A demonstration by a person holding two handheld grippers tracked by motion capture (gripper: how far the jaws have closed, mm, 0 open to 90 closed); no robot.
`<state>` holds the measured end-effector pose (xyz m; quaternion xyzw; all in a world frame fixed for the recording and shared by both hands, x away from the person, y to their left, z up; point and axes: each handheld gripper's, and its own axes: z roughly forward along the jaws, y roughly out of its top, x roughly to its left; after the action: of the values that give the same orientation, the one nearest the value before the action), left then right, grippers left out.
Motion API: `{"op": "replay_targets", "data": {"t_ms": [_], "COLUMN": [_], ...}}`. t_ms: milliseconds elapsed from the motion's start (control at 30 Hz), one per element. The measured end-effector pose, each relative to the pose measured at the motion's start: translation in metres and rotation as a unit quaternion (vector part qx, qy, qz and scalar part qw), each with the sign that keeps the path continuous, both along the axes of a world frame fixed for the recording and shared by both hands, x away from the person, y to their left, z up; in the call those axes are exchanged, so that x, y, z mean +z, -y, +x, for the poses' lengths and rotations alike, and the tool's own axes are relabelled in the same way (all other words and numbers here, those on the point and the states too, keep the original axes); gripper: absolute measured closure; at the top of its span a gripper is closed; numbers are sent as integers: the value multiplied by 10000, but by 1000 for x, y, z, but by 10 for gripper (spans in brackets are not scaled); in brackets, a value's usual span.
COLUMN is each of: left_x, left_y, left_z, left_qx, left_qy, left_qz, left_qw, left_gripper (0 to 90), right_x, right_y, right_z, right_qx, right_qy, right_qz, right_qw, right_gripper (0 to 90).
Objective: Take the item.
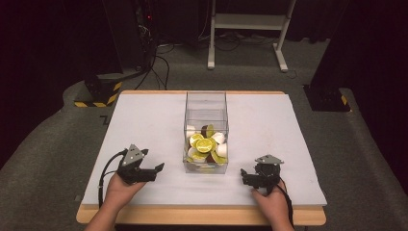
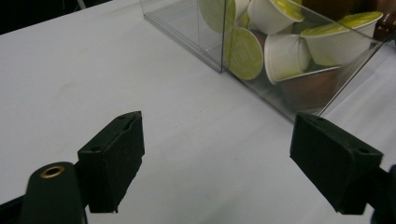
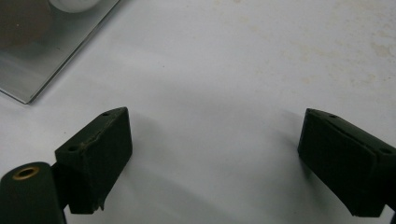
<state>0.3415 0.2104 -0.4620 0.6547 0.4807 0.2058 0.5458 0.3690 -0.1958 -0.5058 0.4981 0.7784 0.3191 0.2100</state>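
Clear plastic box point(image 1: 206, 113) of coffee capsules stands upright at the middle of the white table point(image 1: 288, 144), open at the top, between the two grippers and apart from both. The capsules point(image 1: 204, 144) fill roughly its lower half in a loose heap: white cups with lime-green foil lids, a few brown ones among them. In the left gripper view the same capsules point(image 2: 285, 56) press against the transparent wall point(image 2: 212, 42), some on their sides, some lid-outward.

Handling, as a judgement: the box looks thin-walled, rigid and smooth, so likely slippery under the pads and prone to flex or crack if squeezed hard. With a part load it should be light but top-open, so tilting would spill. Best hold seems to be on two opposite walls low down, near the load, or over the rim on one wall. A single capsule should be light and fairly stiff at the cup, with a foil lid that dents easily; take it across the cup body or under the rim flange, not on the foil.

Left gripper point(image 1: 153, 171) rests on the table at the box's left, jaws spread wide, nothing between them; box corner lies just ahead of its right jaw. Right gripper point(image 1: 246, 177) sits at the box's right, jaws likewise spread and empty over bare table; a base corner of the box point(image 3: 28, 70) shows at upper left.
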Motion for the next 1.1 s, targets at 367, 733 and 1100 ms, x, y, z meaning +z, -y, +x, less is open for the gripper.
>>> {"op": "replay_targets", "data": {"t_ms": [367, 733, 1100], "left_x": [12, 21, 26], "left_y": [15, 38, 58], "left_z": [6, 11, 13], "left_qx": [-148, -301, -546], "left_qy": [71, 159, 152], "left_qz": [-192, -249, -322], "left_qw": [9997, 9991, 9979], "left_gripper": [184, 186, 190], "right_x": [0, 0, 0], "right_y": [0, 0, 0], "right_z": [0, 0, 0], "right_qx": [7, 1, 5], "right_qy": [-3, -2, 0], "right_qz": [-3, -5, -5], "right_qw": [10000, 10000, 10000], "right_gripper": [96, 98, 98]}}
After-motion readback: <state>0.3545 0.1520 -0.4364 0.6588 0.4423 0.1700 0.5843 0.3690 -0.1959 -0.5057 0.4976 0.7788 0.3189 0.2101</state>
